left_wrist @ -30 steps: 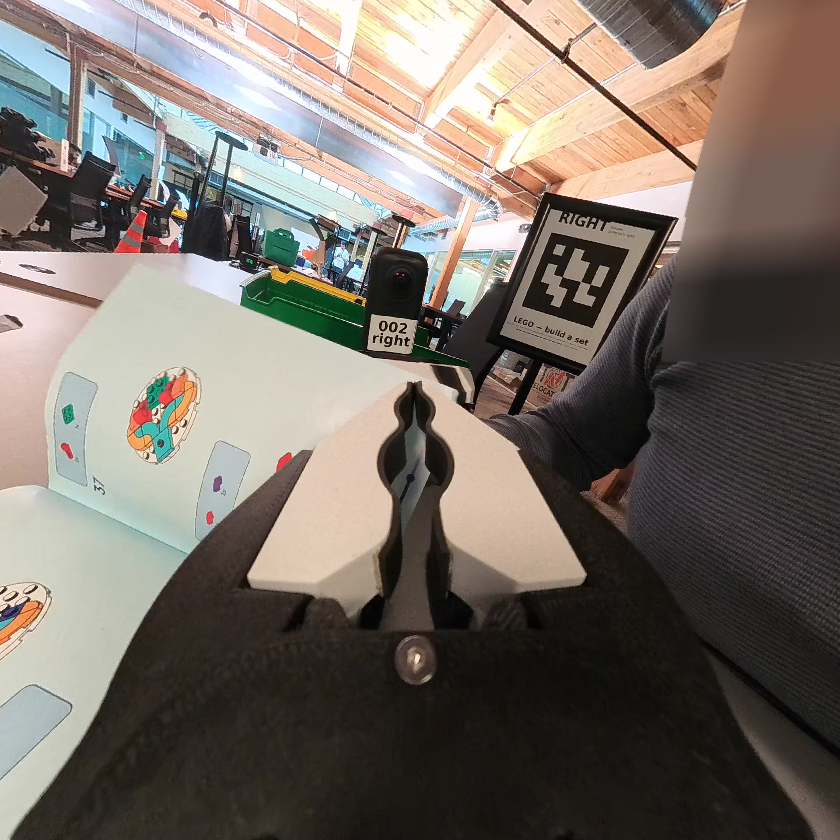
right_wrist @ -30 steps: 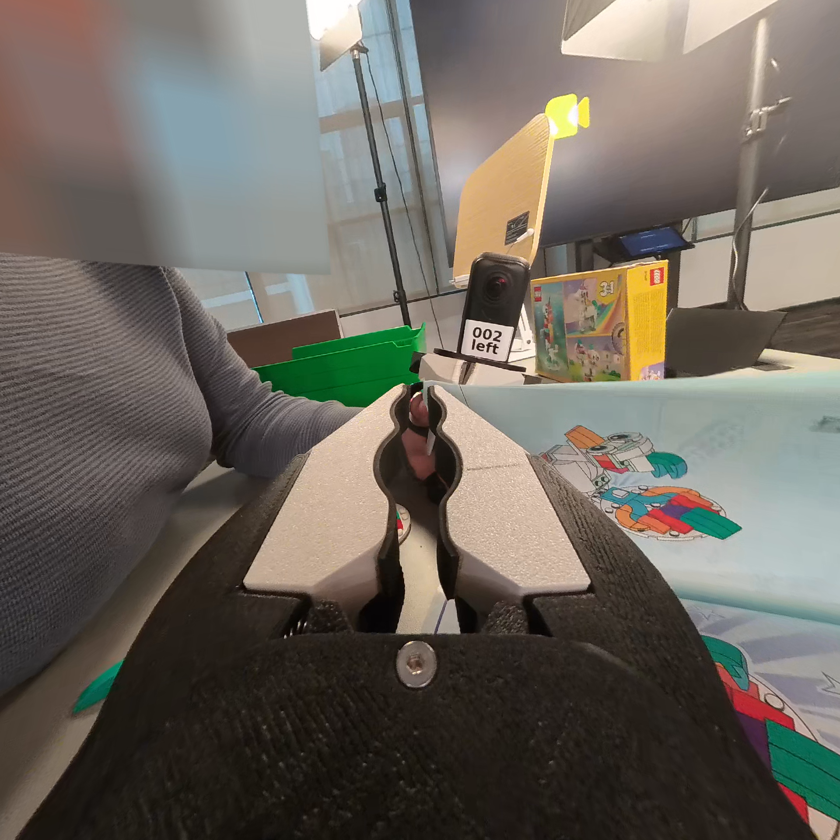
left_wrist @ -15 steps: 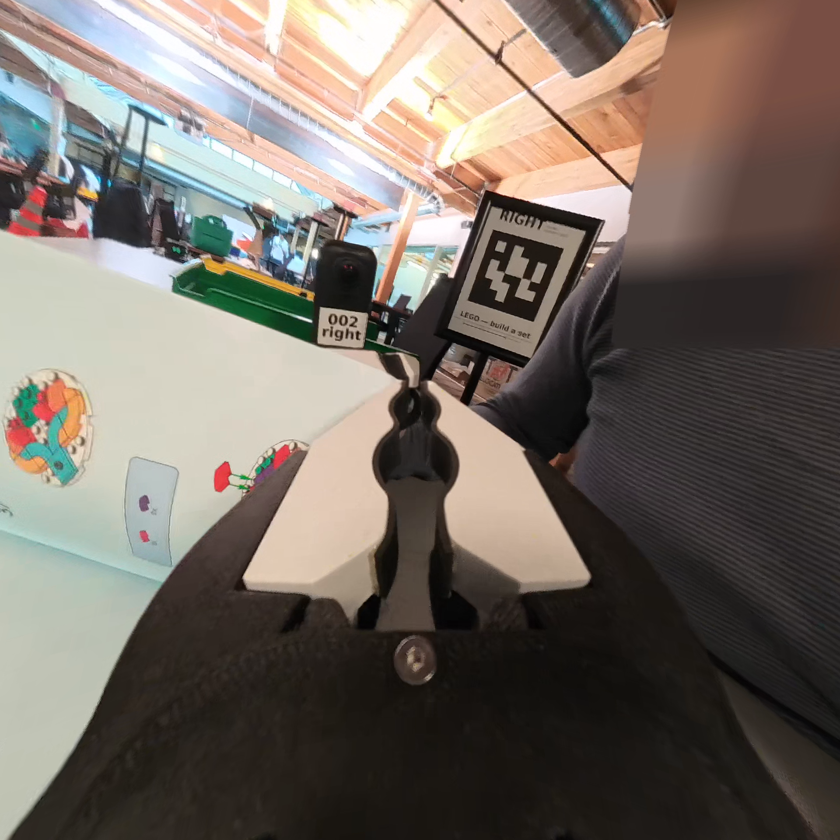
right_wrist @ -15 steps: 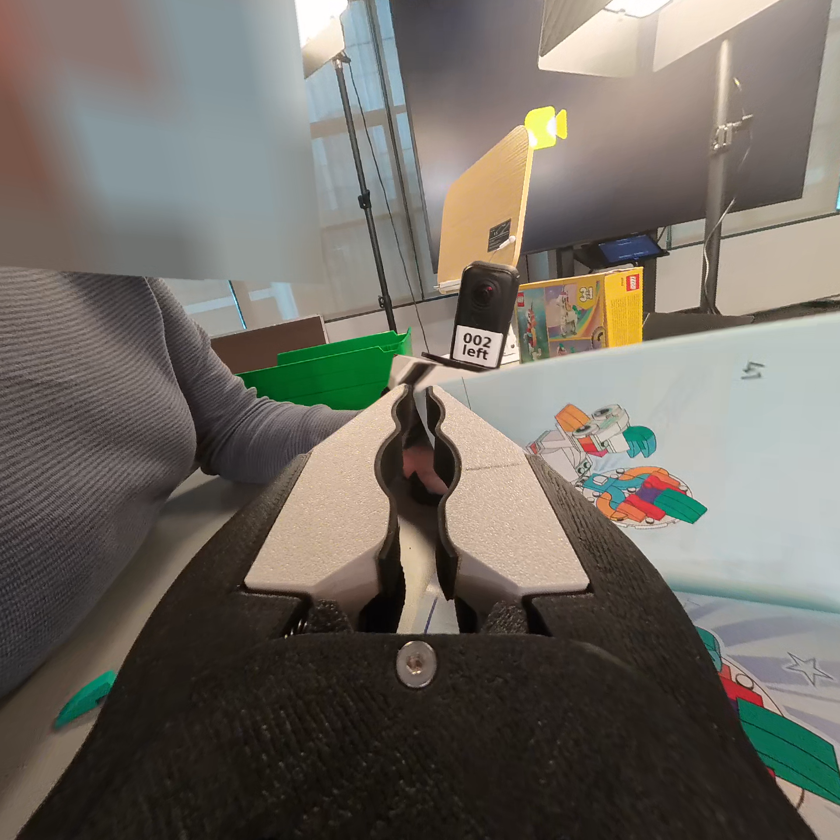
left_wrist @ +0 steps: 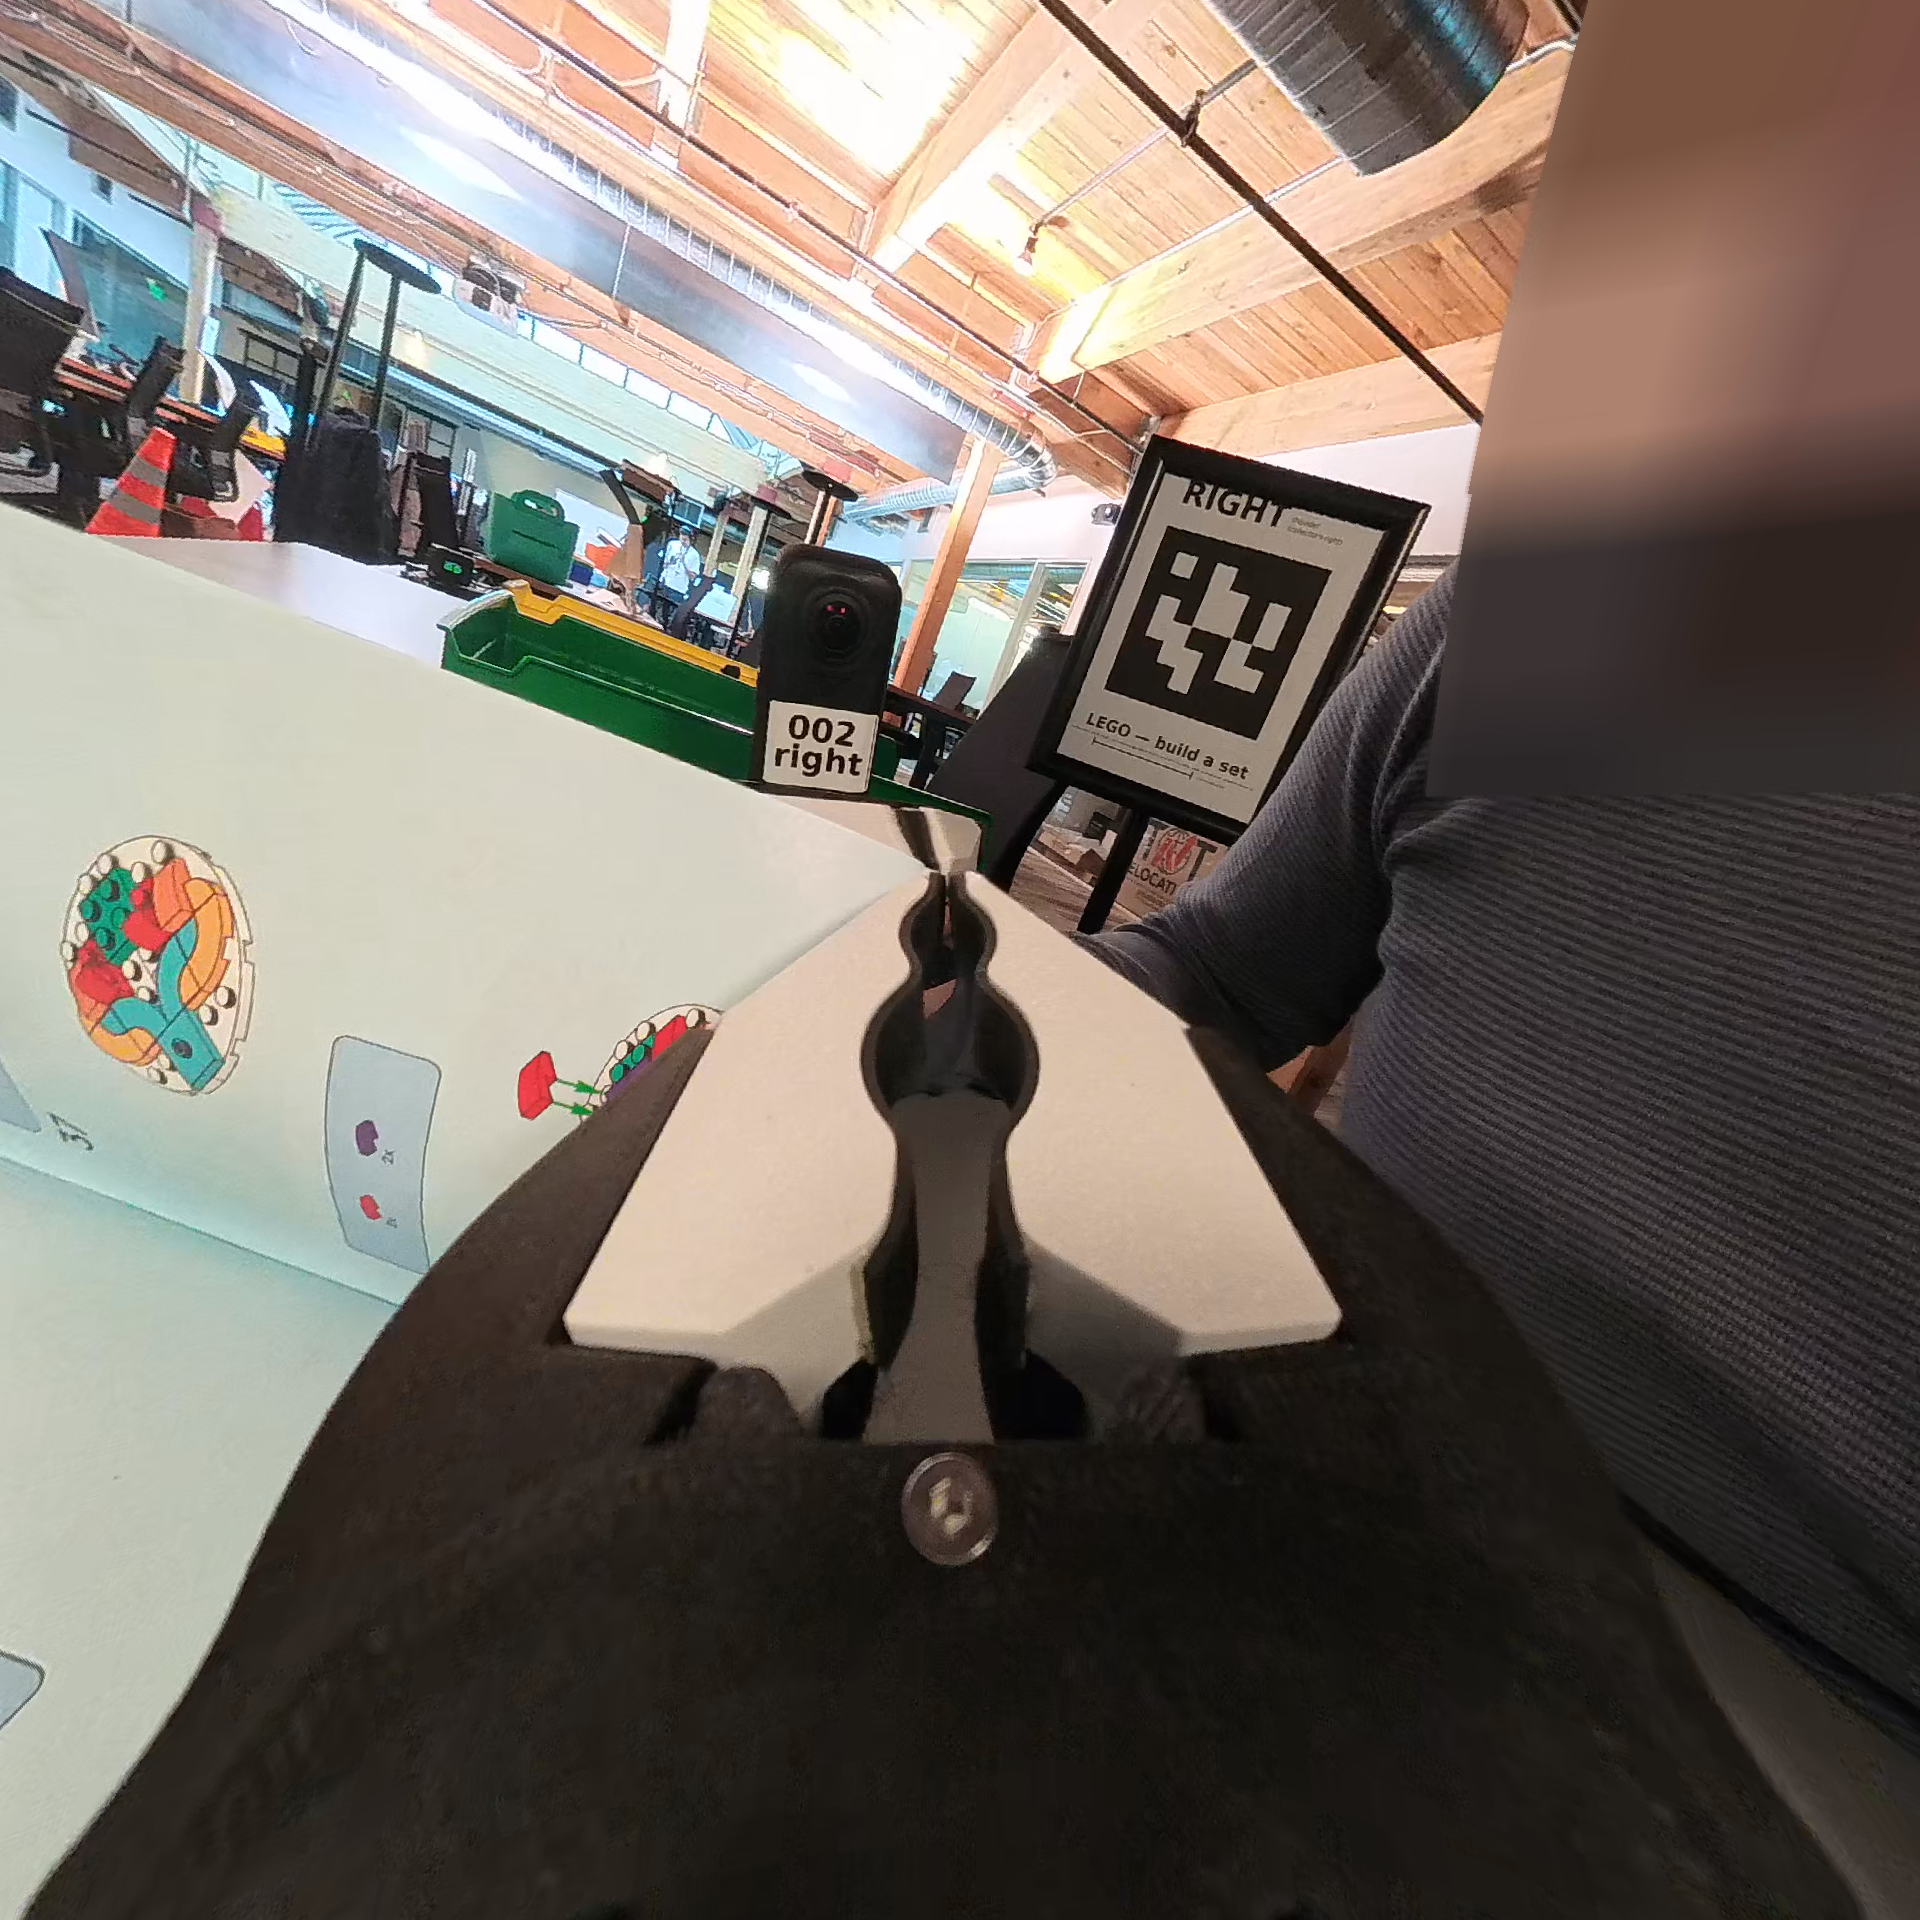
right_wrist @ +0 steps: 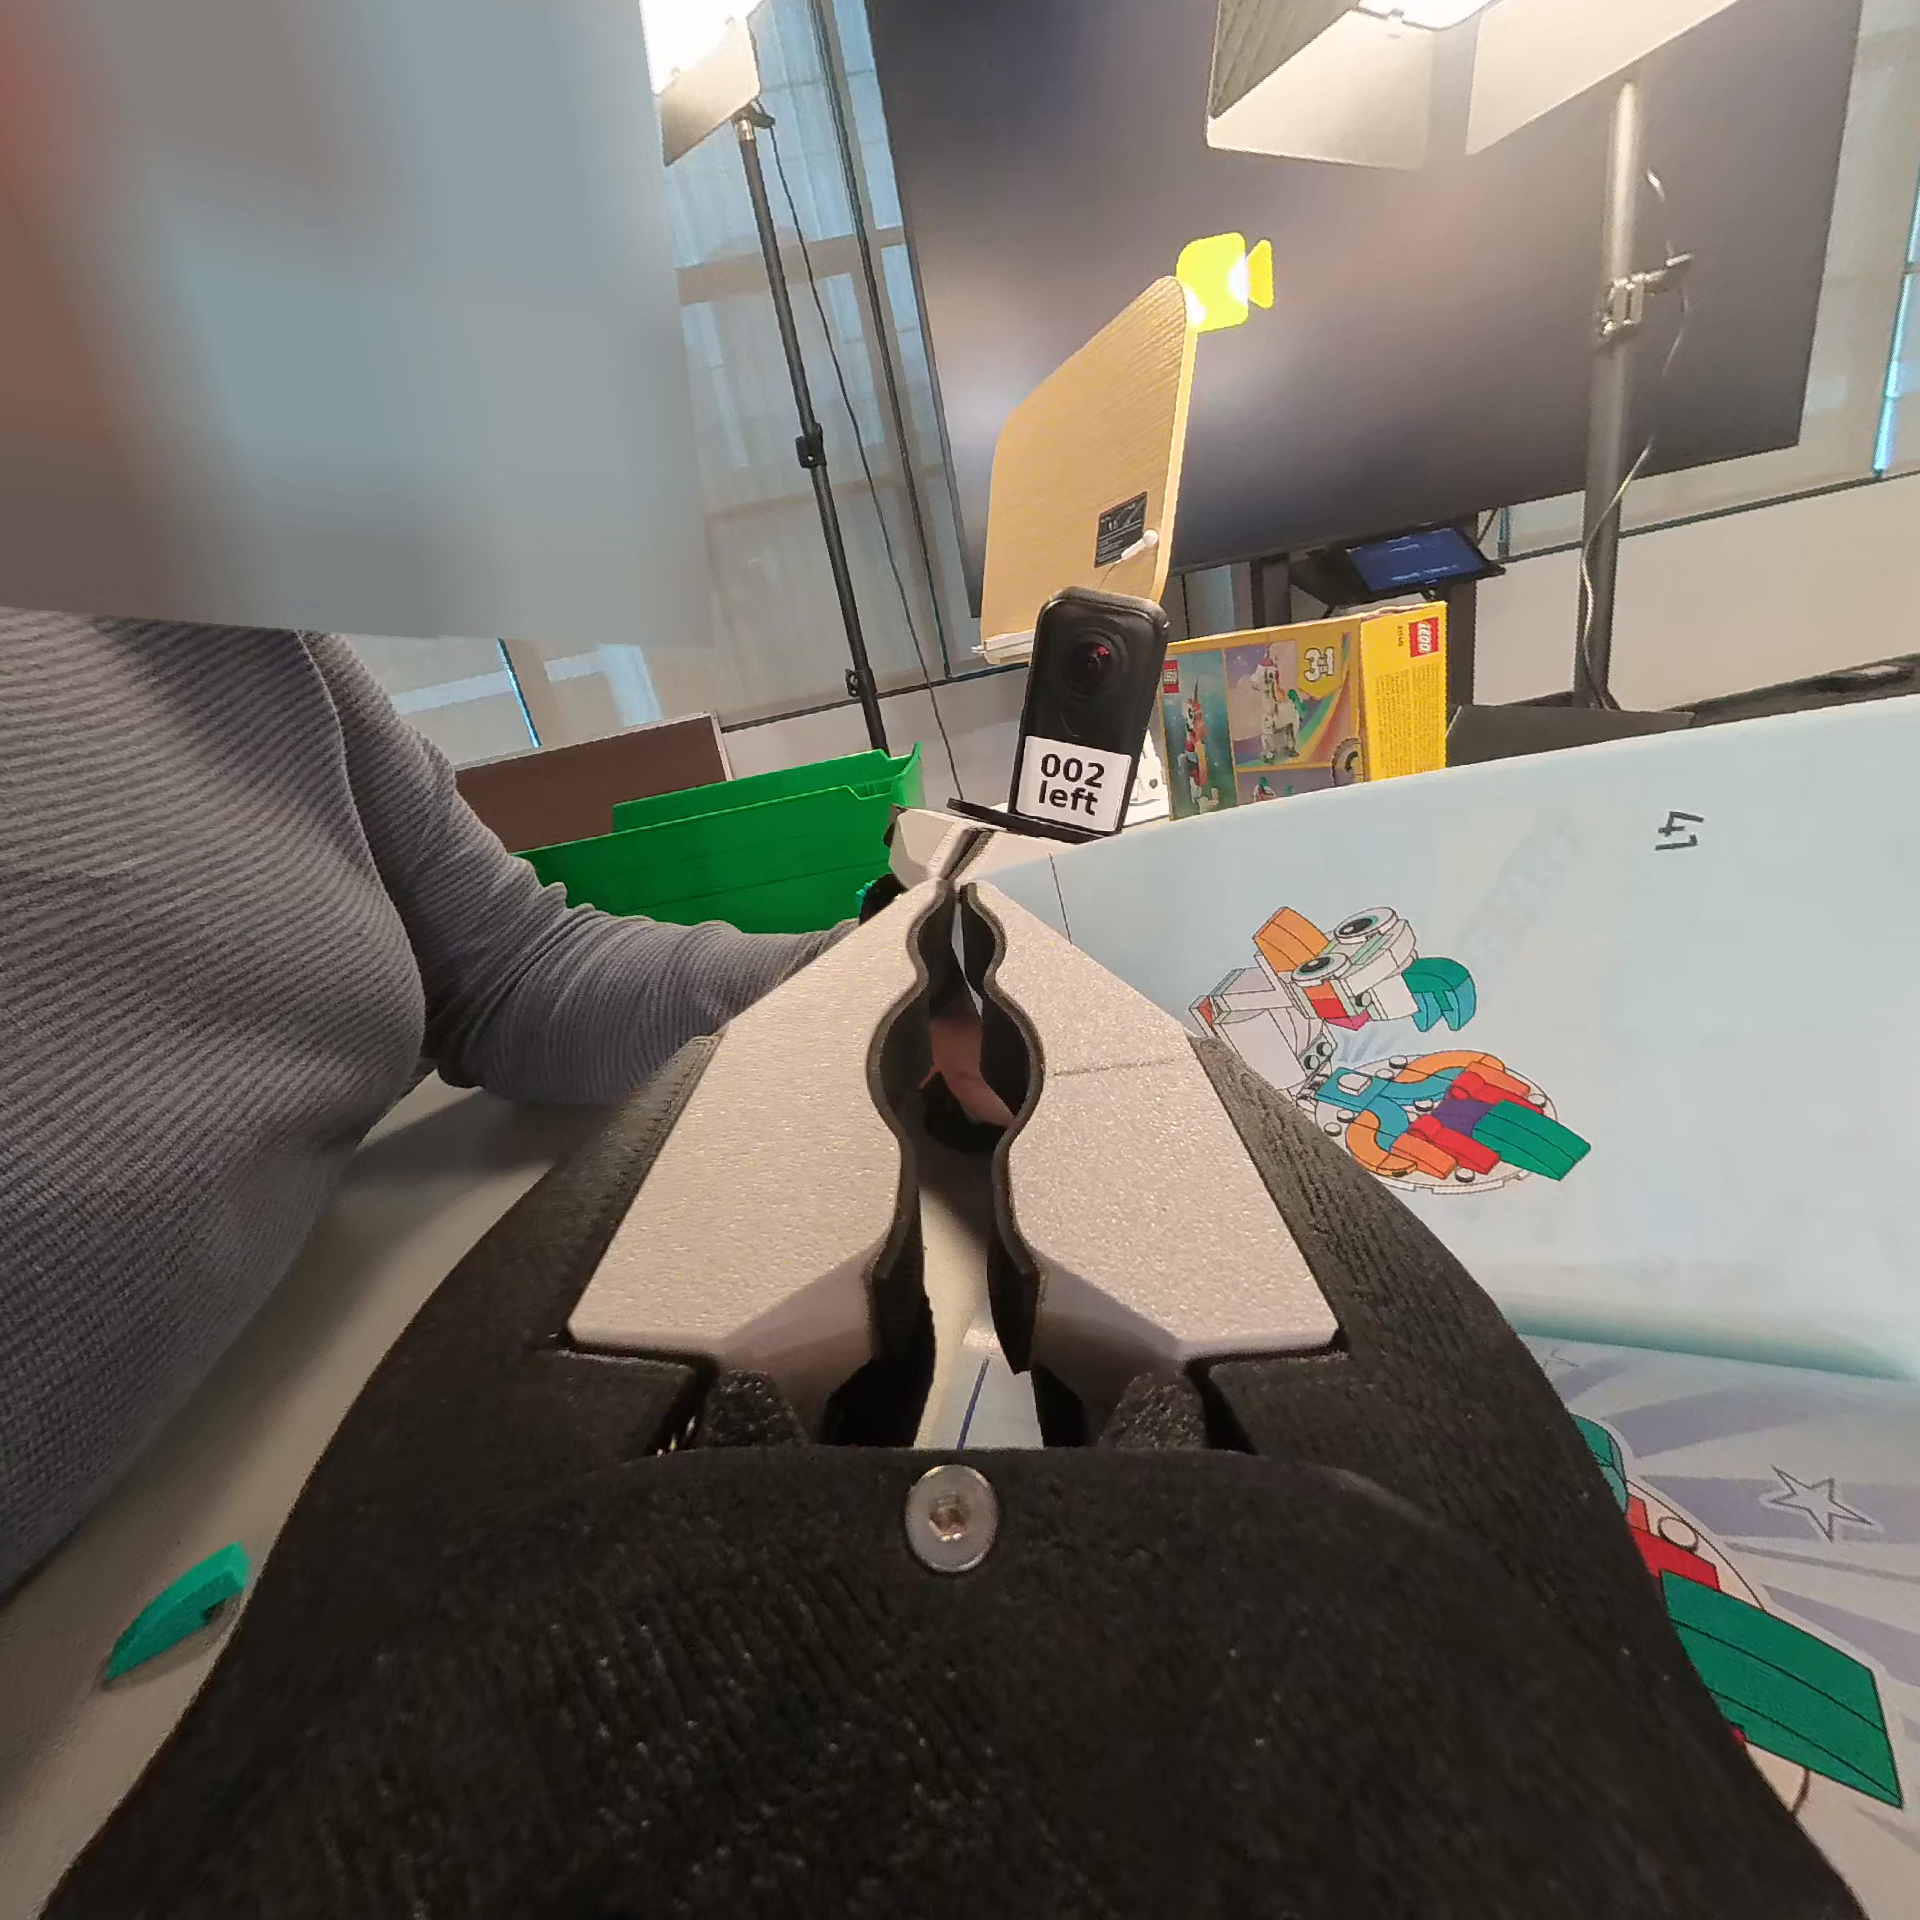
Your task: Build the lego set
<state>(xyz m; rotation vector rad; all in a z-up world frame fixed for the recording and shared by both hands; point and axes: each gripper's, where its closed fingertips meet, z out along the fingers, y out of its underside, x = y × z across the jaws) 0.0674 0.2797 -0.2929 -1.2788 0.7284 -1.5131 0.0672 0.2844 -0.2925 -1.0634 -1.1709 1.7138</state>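
Facing each other tip to tip, the left gripper (left_wrist: pixel 948 883) and the right gripper (right_wrist: pixel 954 894), each with pale grey wavy-edged plastic fingers set in a coarse black ribbed body, are both pinching the raised pale blue glossy page of the lego instruction booklet (left_wrist: pixel 436 831). The left jaws are pressed together at the tips on the page's edge; the right jaws are nearly together, and whether they are clamping the page cannot be told for sure.

The curved page is blocking most of the tabletop from both views. Printed brick diagrams are showing on it (right_wrist: pixel 1403 1060). A small teal wedge-shaped lego piece (right_wrist: pixel 177 1610) is lying on the grey table (right_wrist: pixel 436 1164) beside the right gripper's body. A green ribbed plastic bin (right_wrist: pixel 748 842) is standing behind, near the yellow cardboard lego box (right_wrist: pixel 1309 707). A black-framed sign (left_wrist: pixel 1226 634) is standing beyond the page in the left wrist view. The person's grey knitted sleeve (right_wrist: pixel 582 987) is resting on the table.

Compared with a second ago, the page is arching higher, and a different spread is now facing the right wrist view.
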